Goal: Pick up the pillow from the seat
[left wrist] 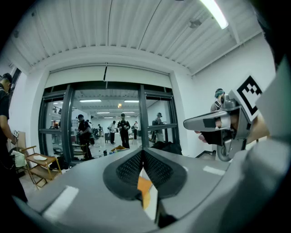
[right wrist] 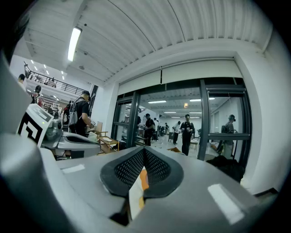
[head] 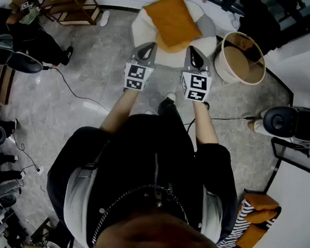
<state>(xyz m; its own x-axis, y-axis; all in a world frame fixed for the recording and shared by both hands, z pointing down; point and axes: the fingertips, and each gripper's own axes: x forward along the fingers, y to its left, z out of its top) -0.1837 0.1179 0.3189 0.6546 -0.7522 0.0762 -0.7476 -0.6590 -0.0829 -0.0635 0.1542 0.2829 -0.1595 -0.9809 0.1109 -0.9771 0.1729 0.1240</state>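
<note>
two grippers: held side by side in front of the person, both pointing toward the seat, near each other but apart.
wooden chair: far left at the top of the head view, standing on the grey floor.
left gripper: the fingers are pressed together, pad on pad, with nothing between them; from above, its tip shows against the near edge of the seat.
left gripper view: the dark pads meet in one line; a thin orange and white strip shows in the slit under them; glass doors with people behind them stand further away.
pillow: orange, lying on top of the seat; no gripper touches it.
seat: round and white, with a grey part at its right side.
right gripper: the fingers are also closed on each other and hold nothing; the tip shows against the seat's near edge.
right gripper view: the pads are together; the left gripper shows at the left side.
basket: round, tan, upright, just beside the seat at its right.
</note>
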